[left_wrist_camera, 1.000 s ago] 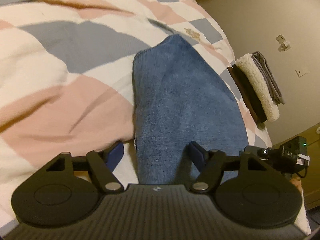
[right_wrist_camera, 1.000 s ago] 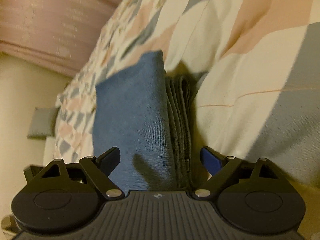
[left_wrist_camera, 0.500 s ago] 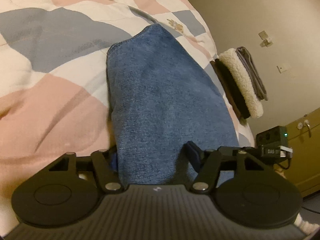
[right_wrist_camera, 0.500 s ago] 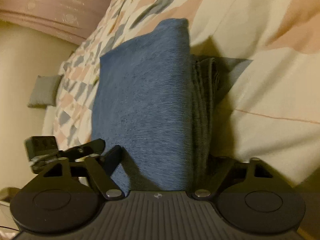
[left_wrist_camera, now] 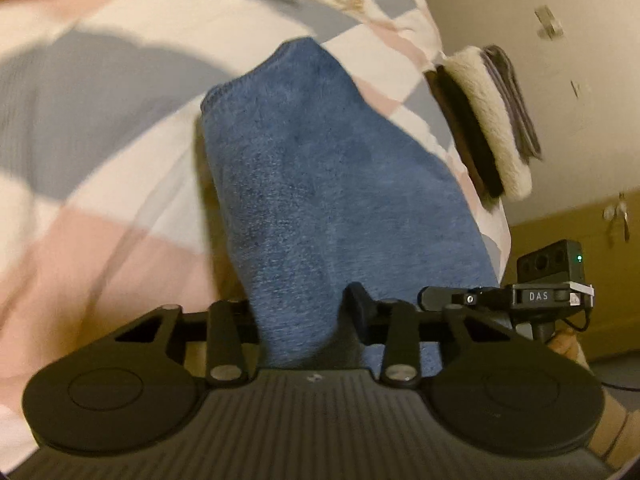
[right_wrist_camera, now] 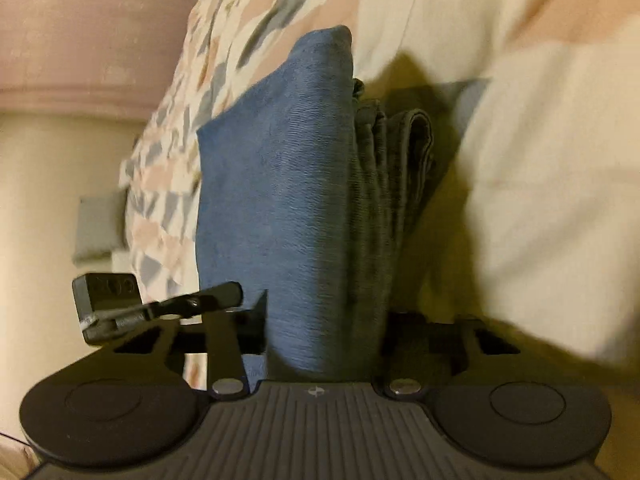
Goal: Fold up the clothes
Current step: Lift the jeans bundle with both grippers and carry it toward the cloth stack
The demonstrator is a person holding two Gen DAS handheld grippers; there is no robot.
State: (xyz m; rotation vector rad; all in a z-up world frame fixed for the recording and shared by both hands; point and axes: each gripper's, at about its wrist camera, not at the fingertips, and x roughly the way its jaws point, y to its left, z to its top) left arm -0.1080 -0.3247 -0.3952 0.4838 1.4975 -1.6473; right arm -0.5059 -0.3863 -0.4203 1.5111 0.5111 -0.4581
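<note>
A folded blue garment [left_wrist_camera: 328, 200] lies on the patterned bedspread [left_wrist_camera: 100, 128]. My left gripper [left_wrist_camera: 304, 312] is shut on its near edge, one finger under the cloth, the other finger [left_wrist_camera: 358, 308] on top. In the right wrist view the same blue garment [right_wrist_camera: 280, 200] shows its stacked folded layers [right_wrist_camera: 384, 200] on the right side. My right gripper [right_wrist_camera: 324, 328] is shut on its near edge, jaws squeezing the stack from both sides. The garment seems slightly raised off the bedspread [right_wrist_camera: 520, 140]; both views are blurred.
A stack of folded clothes [left_wrist_camera: 492, 120], dark, fleecy cream and grey, sits at the bed's right edge. A beige wall [left_wrist_camera: 560, 0] and yellow cabinet [left_wrist_camera: 580, 240] stand beyond. The other gripper's camera block [left_wrist_camera: 552, 280] shows at right. A pink headboard [right_wrist_camera: 100, 28] is at upper left.
Both grippers moved in over the blue garment's near edge and closed on it from open. The views have shifted and blurred as the garment moves with them.
</note>
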